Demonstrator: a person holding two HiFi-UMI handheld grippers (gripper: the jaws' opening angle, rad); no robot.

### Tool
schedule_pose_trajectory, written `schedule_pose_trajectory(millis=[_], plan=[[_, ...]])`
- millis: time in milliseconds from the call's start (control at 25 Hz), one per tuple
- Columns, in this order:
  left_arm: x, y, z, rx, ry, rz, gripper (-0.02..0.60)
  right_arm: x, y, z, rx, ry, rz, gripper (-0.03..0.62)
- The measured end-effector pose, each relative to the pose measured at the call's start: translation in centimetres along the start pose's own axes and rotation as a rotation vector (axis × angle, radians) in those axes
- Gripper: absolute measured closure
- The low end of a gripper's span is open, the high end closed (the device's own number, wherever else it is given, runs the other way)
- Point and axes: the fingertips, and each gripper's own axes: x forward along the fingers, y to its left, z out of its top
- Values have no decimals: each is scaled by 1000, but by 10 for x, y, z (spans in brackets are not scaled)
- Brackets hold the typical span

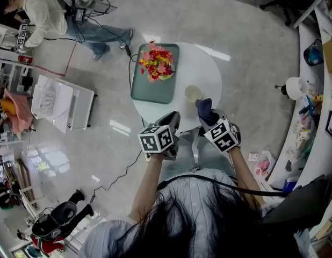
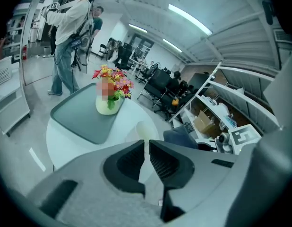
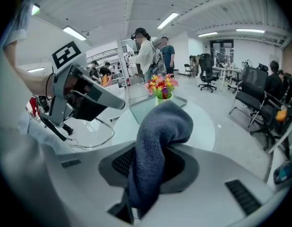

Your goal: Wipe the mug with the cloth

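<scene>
A pale mug (image 1: 193, 93) stands upright on the round white table (image 1: 209, 69), just right of the tray. In the left gripper view the mug (image 2: 144, 128) shows beyond the jaw tips. My left gripper (image 1: 173, 117) hangs over the table's near edge, shut with nothing between its jaws (image 2: 147, 144). My right gripper (image 1: 211, 120) is shut on a dark blue cloth (image 1: 206, 109), held close to the mug's near right side. The cloth (image 3: 158, 131) bulges up out of the right jaws and hides what lies behind it. The left gripper (image 3: 87, 96) shows at the left of the right gripper view.
A grey-green tray (image 1: 154, 85) on the table's left half carries a vase of red and yellow flowers (image 1: 156, 62). A person (image 1: 53, 12) stands on the floor at the far left. A cable (image 1: 120, 173) trails across the floor. A counter with clutter (image 1: 311, 117) runs along the right.
</scene>
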Motion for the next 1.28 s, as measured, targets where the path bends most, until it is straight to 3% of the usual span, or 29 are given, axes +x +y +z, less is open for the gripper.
schedule_pose_trajectory(millis=[240, 440, 760, 920, 1280], plan=[[-18, 16, -12, -45, 9, 15, 538, 15, 10, 9, 9, 2, 25, 493], [-27, 19, -21, -26, 8, 20, 538, 18, 16, 7, 25, -6, 28, 493], [-67, 36, -35, 195, 27, 47, 538, 20, 43, 20, 3, -21, -15, 493], [-90, 39, -47, 307, 28, 35, 538, 13, 69, 19, 62, -47, -50, 493], [-134, 30, -81, 420, 21, -61, 538, -15, 133, 4, 144, -93, -124, 493]])
